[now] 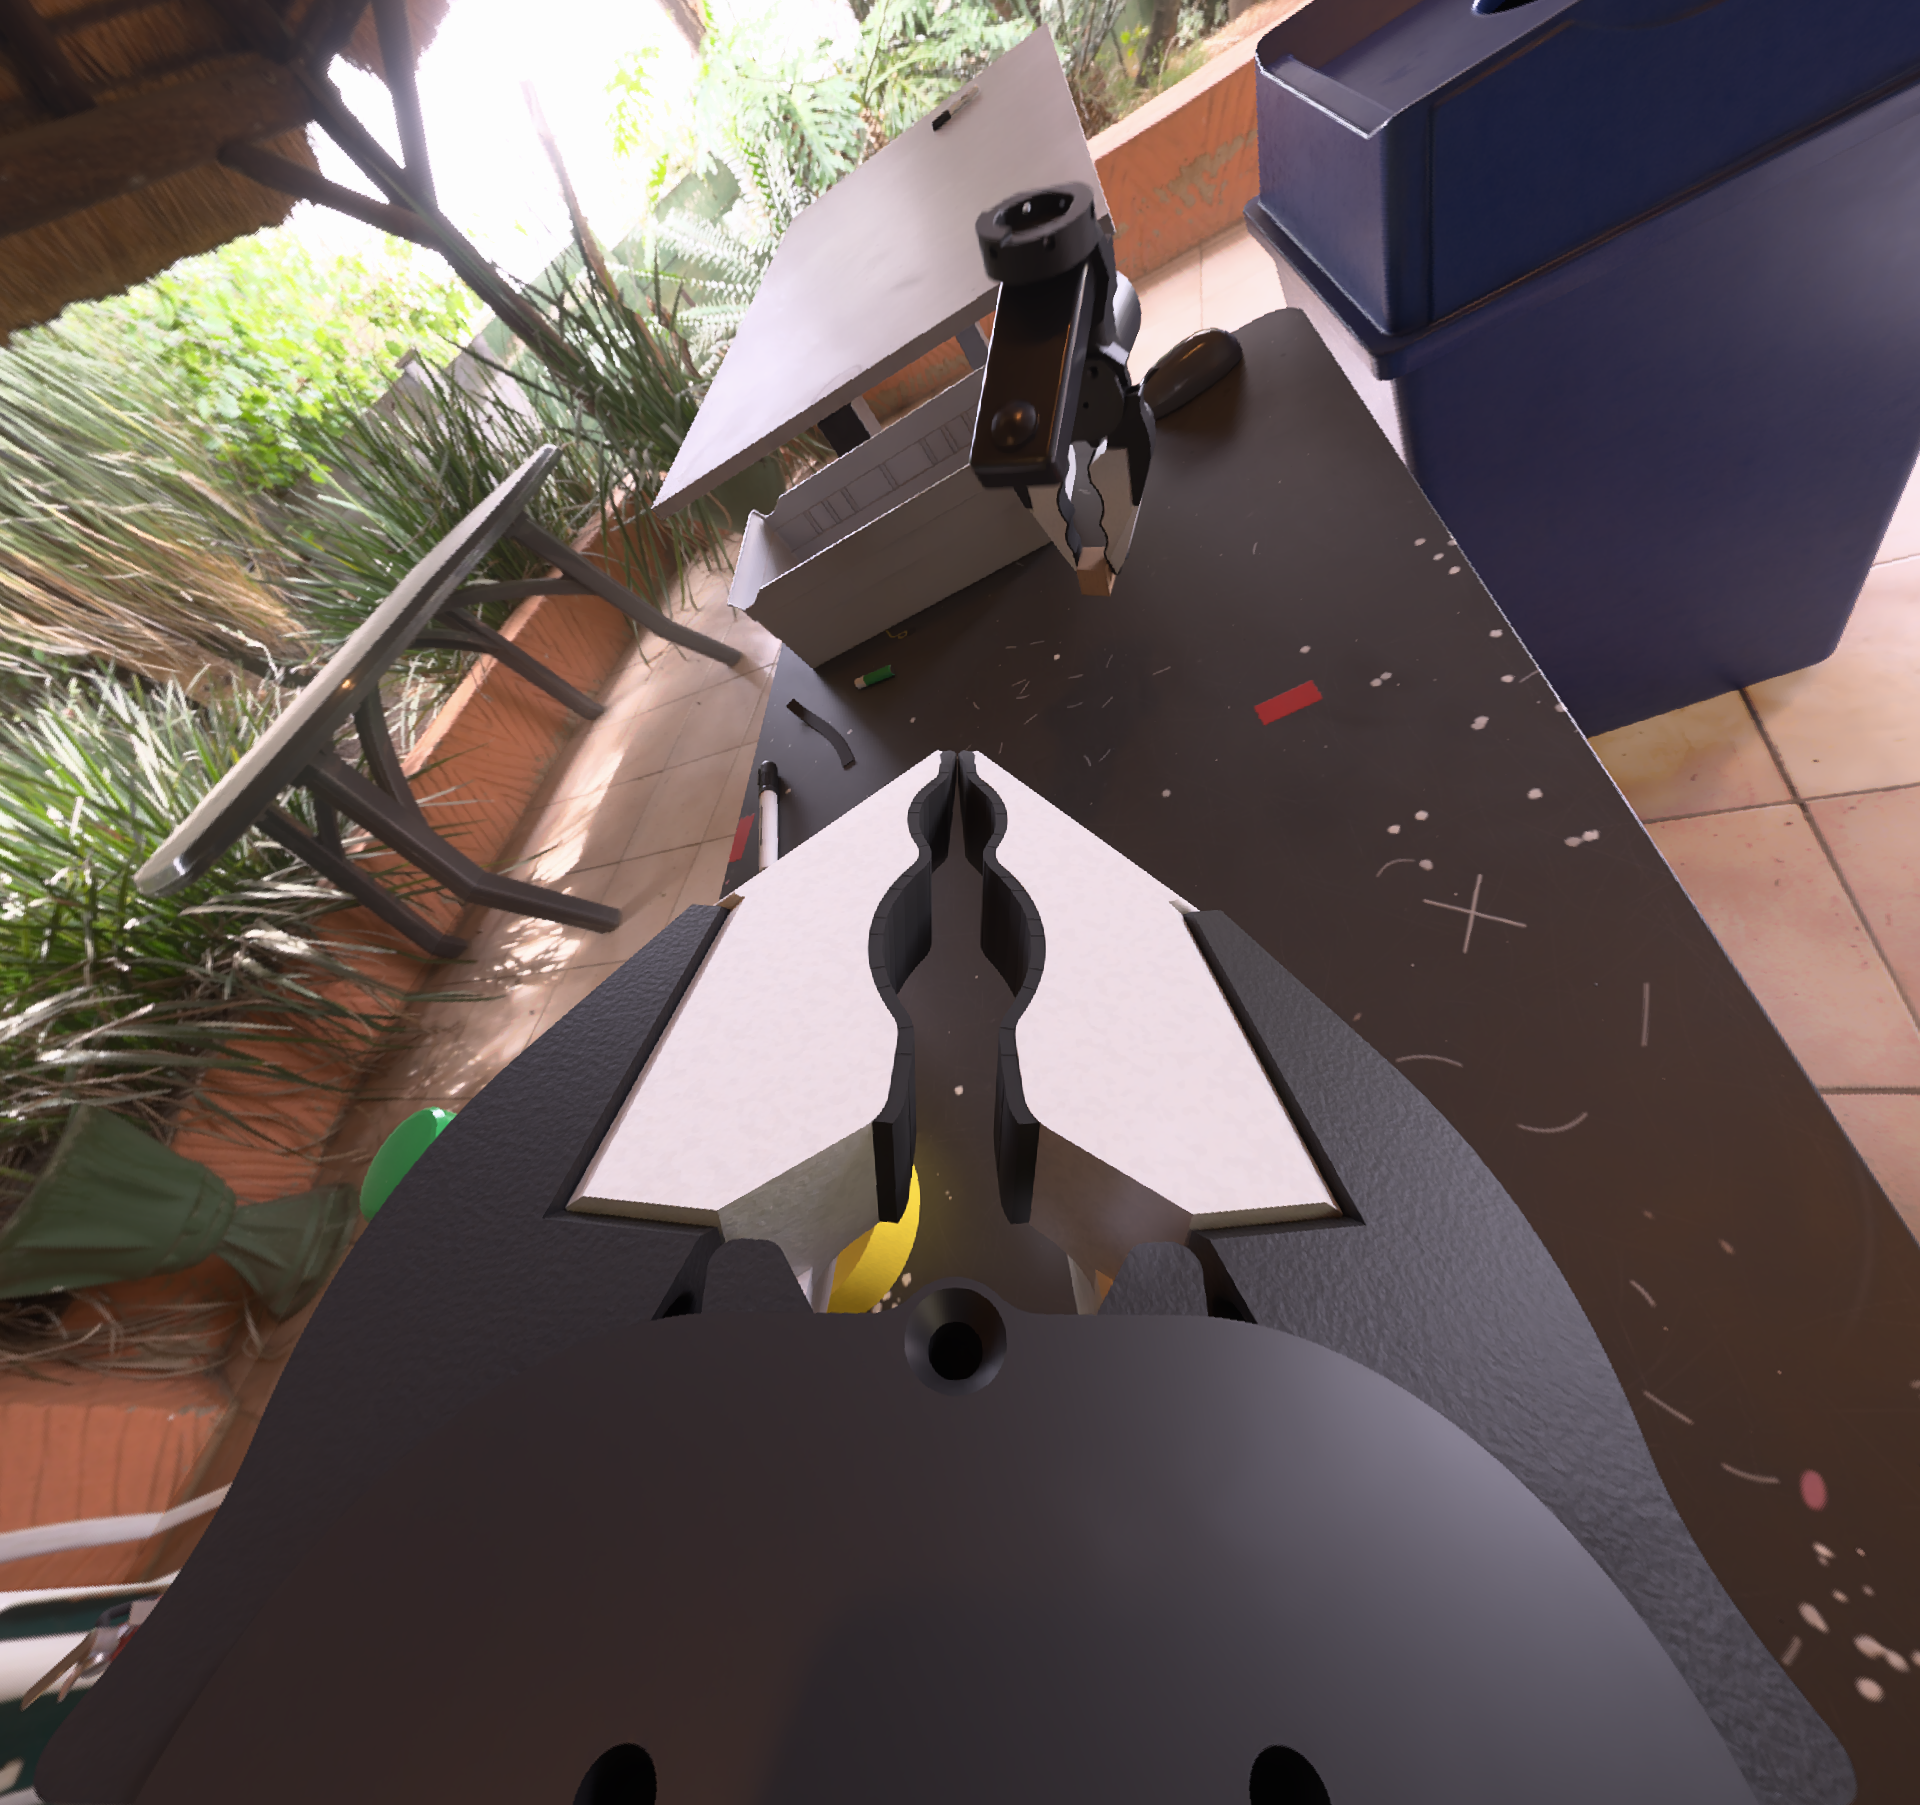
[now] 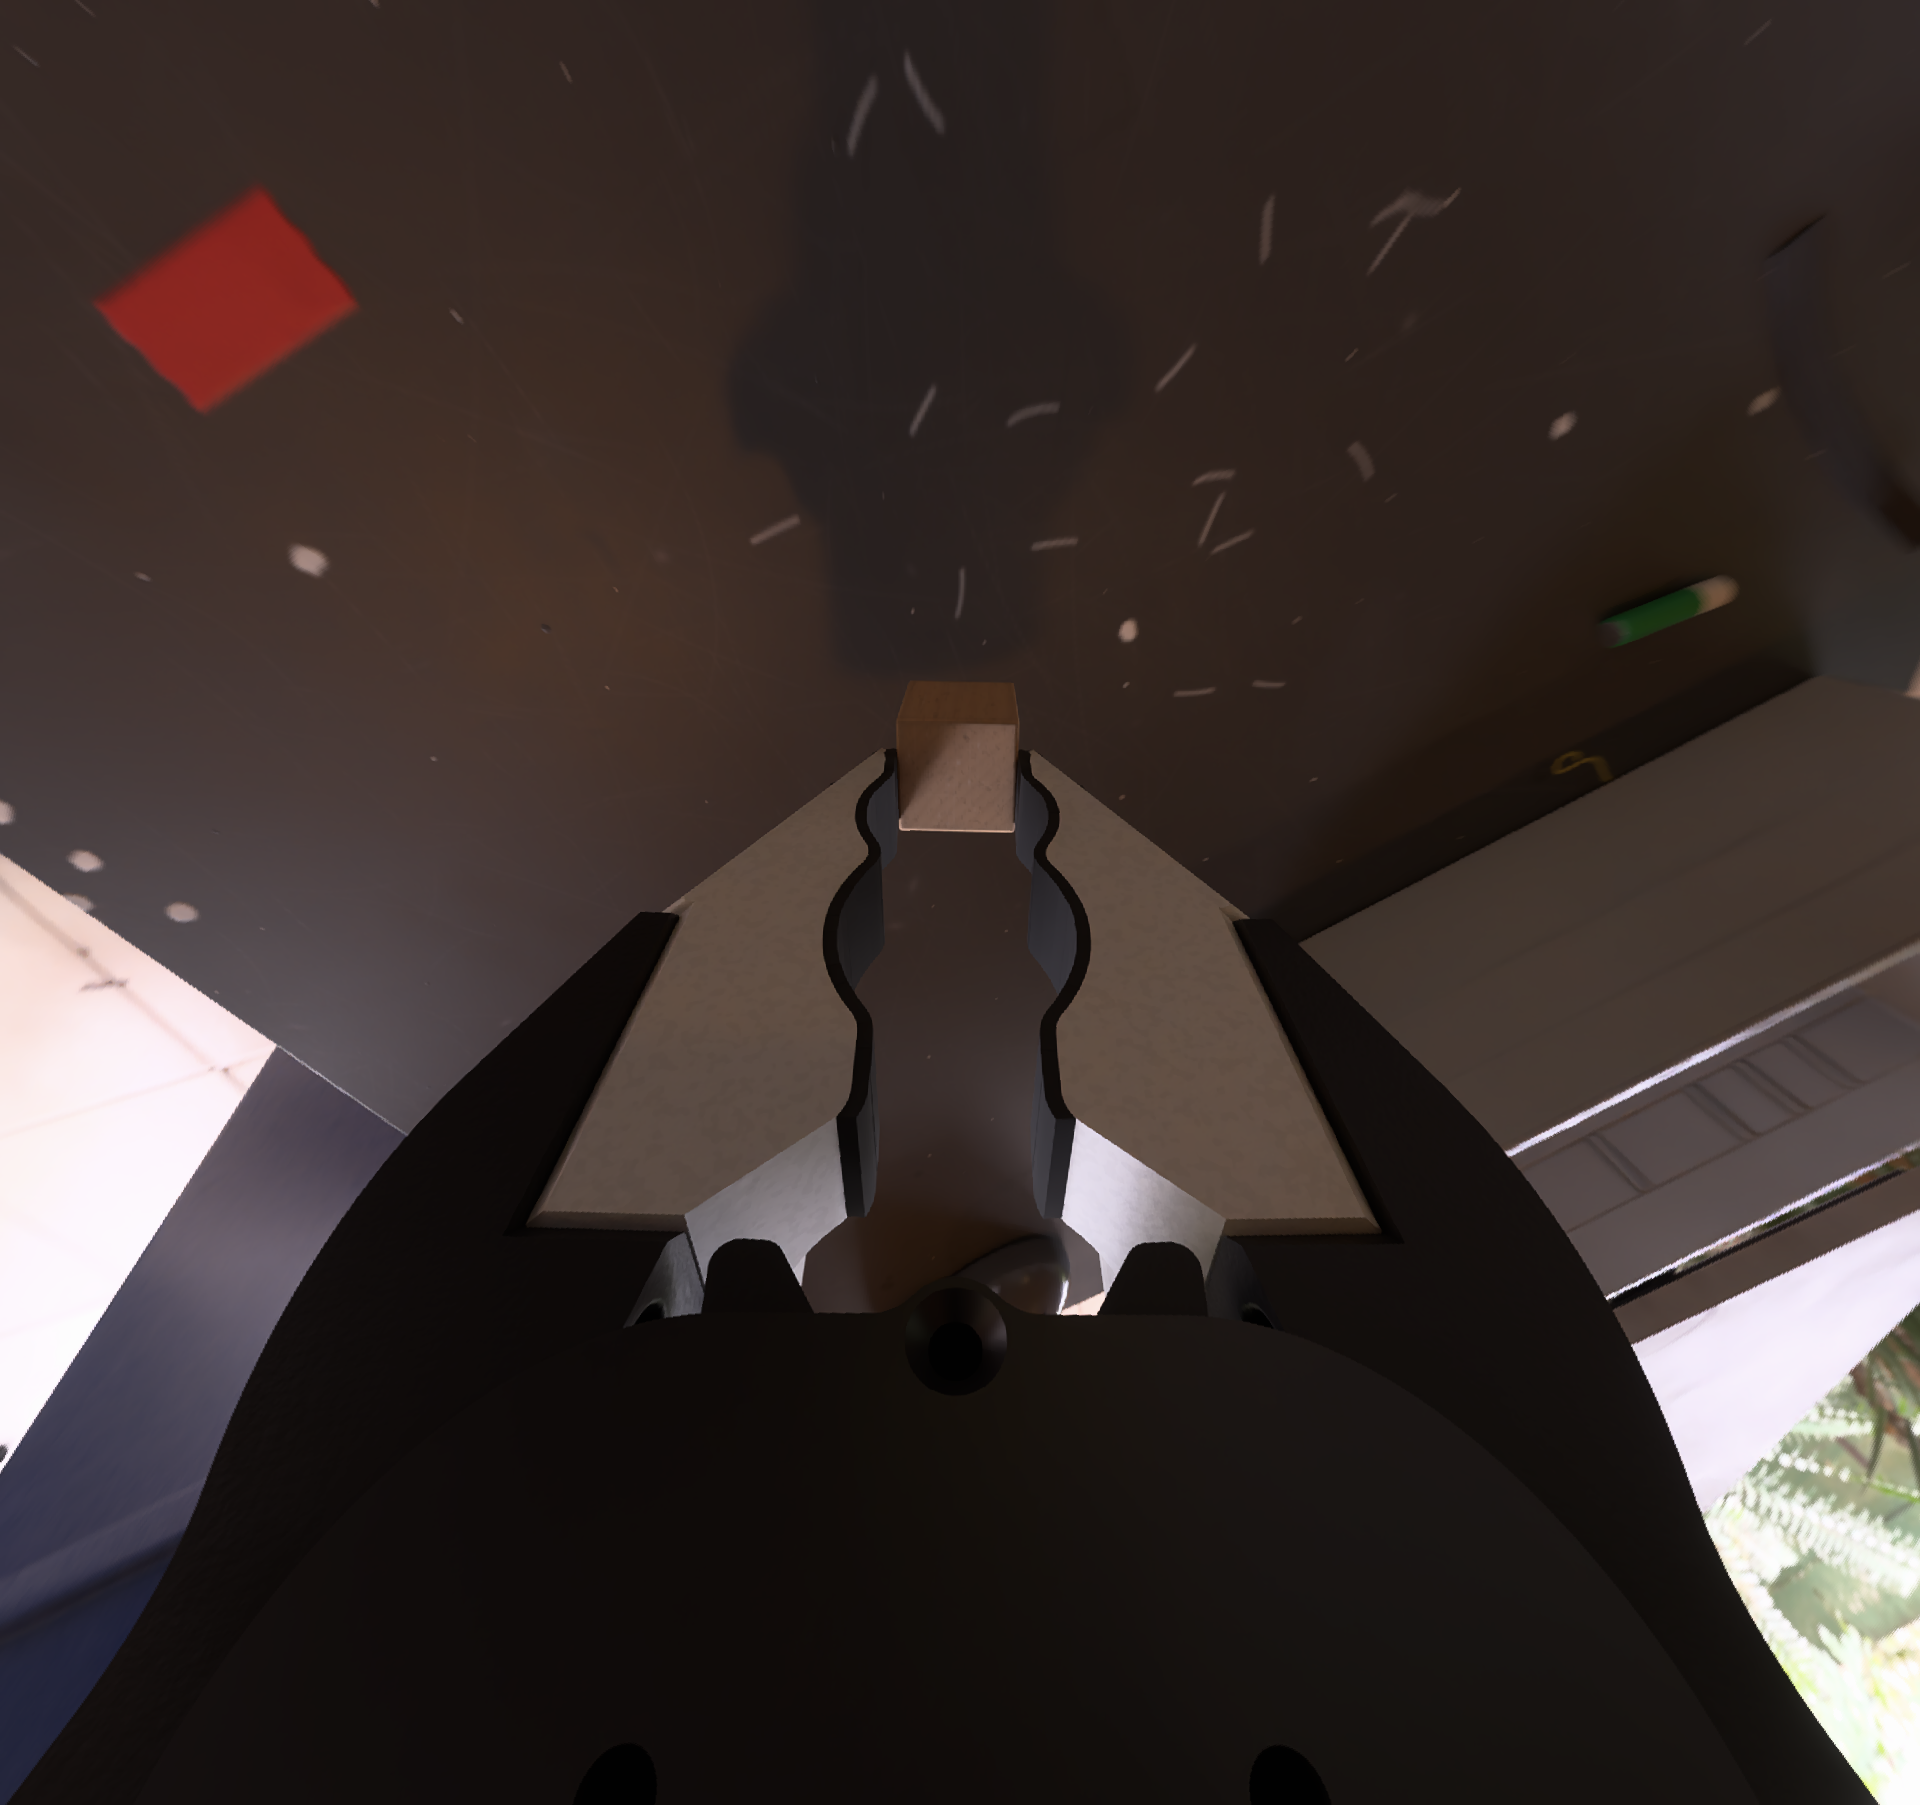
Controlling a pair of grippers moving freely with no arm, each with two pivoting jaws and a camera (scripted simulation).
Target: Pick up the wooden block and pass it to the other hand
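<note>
Spanning a tiled patio edged with ferns, dark scuffed tabletop point(image 1: 1558, 820) carries a red square patch point(image 2: 223, 295). Small pale wooden block point(image 2: 956, 768) (plain cube, light grain) sits clamped at right gripper point(image 2: 956, 779) fingertips, above the surface. Left gripper point(image 1: 957, 768) tips together, empty.

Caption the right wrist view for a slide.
Right gripper holds the wooden block at its fingertips above the dark table.
</note>
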